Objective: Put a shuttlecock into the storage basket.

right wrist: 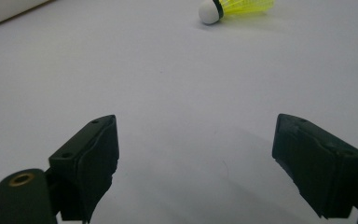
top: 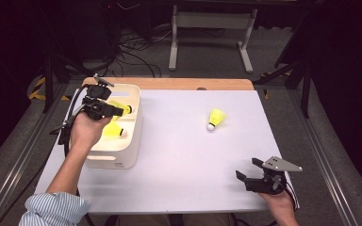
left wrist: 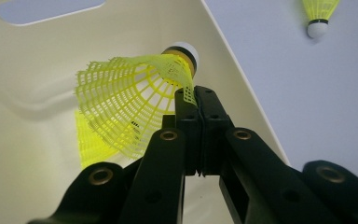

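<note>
My left gripper [top: 120,111] hangs over the cream bin [top: 122,159] at the table's left, shut on the skirt edge of a yellow shuttlecock [top: 128,108]. In the left gripper view the jaws [left wrist: 196,93] pinch the mesh near the cork, and the shuttlecock [left wrist: 126,102] sits inside the bin's walls [left wrist: 37,70]. A second yellow shuttlecock [top: 113,133] lies on the bin's floor, partly hidden below the held one [left wrist: 86,142]. A third shuttlecock [top: 216,118] lies on the white table top, right of centre. My right gripper [top: 248,168] rests near the front right edge, open, with nothing between its jaws [right wrist: 196,126].
The white table surface [top: 179,155] stretches between the bin and the right gripper. The loose shuttlecock [right wrist: 228,7] lies far ahead of the right jaws, and the bin's corner [right wrist: 4,11] is off to their left. Cables and a metal frame [top: 212,28] stand beyond the table.
</note>
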The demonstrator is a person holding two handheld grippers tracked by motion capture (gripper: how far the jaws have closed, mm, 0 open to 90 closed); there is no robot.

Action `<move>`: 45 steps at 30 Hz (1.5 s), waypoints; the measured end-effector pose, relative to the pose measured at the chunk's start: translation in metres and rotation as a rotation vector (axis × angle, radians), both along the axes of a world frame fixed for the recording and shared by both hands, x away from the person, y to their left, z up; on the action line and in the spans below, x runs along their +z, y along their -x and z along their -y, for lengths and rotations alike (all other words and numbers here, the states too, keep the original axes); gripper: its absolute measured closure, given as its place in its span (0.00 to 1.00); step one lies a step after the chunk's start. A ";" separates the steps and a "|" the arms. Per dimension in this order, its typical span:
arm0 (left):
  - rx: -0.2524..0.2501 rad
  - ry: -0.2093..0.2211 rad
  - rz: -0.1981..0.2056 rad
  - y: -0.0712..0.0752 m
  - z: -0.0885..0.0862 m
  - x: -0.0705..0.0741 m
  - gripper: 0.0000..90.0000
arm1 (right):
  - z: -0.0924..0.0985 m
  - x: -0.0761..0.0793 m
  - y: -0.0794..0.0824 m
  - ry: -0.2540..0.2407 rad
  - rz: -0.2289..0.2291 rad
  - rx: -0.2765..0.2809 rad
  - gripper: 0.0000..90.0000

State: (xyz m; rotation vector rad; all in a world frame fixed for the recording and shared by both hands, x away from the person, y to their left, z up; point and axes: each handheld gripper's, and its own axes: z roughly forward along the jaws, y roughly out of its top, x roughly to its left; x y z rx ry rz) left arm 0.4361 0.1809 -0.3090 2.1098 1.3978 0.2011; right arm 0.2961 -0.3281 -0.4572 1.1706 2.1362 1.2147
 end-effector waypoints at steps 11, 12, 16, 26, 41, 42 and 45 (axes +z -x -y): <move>0.005 -0.024 -0.015 -0.007 0.004 -0.012 0.99 | 0.000 0.000 0.000 0.001 0.005 0.003 0.17; 0.006 -0.022 -0.017 -0.007 0.005 -0.012 0.99 | 0.000 0.000 0.000 0.001 0.005 0.003 0.17; 0.005 -0.023 -0.023 -0.009 0.006 -0.015 0.99 | 0.000 0.000 0.000 0.001 0.004 0.004 0.17; 0.015 -0.021 -0.042 -0.014 0.006 -0.022 0.99 | 0.000 0.000 0.000 0.003 0.002 0.006 0.17; 0.032 -0.011 -0.069 -0.021 0.004 -0.031 0.99 | 0.000 0.000 0.000 0.004 0.002 0.007 0.17; 0.033 -0.008 -0.071 -0.021 0.003 -0.032 0.99 | 0.000 0.000 0.000 0.004 0.002 0.007 0.17; 0.040 -0.005 -0.076 -0.022 0.003 -0.033 0.99 | 0.000 0.000 0.000 0.004 0.002 0.007 0.17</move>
